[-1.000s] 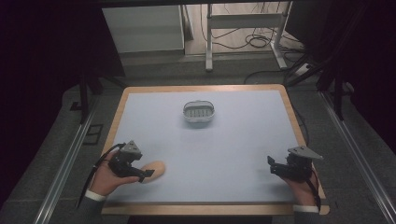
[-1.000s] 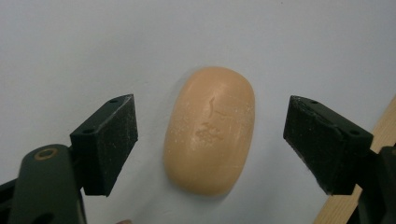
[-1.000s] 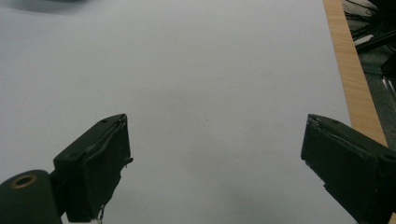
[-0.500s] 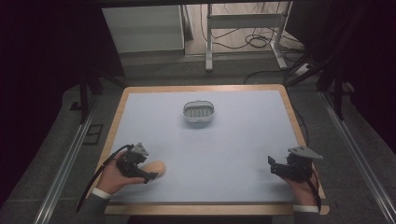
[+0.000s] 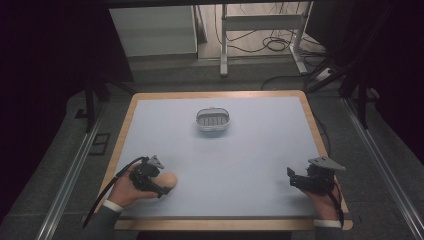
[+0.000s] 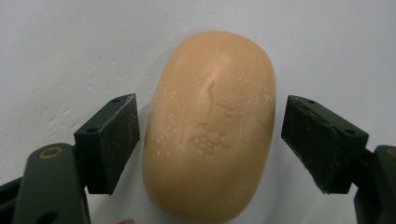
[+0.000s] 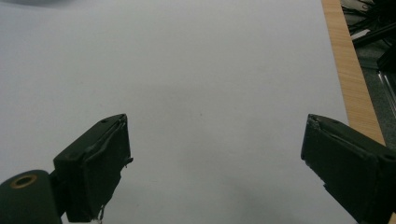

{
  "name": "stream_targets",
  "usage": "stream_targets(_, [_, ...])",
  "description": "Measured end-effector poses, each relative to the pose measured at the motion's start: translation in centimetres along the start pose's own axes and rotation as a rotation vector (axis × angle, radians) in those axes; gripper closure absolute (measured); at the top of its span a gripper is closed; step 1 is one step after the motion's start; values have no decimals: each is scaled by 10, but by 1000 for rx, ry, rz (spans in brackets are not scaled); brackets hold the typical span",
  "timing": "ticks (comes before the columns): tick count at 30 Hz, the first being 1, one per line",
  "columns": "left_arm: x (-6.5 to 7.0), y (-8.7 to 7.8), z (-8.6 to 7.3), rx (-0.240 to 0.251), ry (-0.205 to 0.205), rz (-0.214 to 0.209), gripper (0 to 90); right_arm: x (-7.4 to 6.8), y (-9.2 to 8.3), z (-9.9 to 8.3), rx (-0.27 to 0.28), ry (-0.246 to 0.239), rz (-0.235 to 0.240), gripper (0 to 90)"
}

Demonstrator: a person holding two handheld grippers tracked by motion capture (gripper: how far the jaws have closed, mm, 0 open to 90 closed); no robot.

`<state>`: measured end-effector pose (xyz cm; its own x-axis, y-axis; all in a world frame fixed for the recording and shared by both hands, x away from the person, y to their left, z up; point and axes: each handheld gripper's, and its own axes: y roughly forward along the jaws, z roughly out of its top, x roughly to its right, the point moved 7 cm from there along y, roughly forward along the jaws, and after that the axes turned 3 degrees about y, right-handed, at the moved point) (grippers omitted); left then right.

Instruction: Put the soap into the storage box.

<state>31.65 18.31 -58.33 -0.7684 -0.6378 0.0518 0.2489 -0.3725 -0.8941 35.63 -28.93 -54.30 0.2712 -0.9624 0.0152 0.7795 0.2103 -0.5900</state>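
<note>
Left gripper view is showing your left gripper [image 6: 210, 140] straddling the soap bar [image 6: 210, 126], jaws wide, not touching; its long axis is running twelve to six between them on the counter [image 5: 250, 165].

Table [image 5: 150, 100] with a wooden rim and a pale blue-white top. 2 things lie directly on it: a small white basket [image 5: 213, 120] toward 12 o'clock, just short of the far edge, and an oval peach-coloured bar of soap [image 5: 169, 180] toward 8 o'clock, near the front-left corner, well apart from the basket.
</note>
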Motion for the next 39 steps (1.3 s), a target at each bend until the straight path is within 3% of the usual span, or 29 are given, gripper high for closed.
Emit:
stream_targets(8, [0, 2, 0, -6, 21, 31, 298, 1, 1, -1, -6, -2, -6, 80])
stream_targets(16, [0, 0, -1, 0, 35, 44, 308, 1, 1, -1, -6, 0, -11, 80])
stream_targets(26, [-3, -11, 4, 44, 20, 41, 312, 2, 1, -1, -7, 1, -16, 80])
stream_targets(39, [-9, -19, 10, 60, 15, 39, 319, 5, 1, -2, -8, 6, -22, 80])
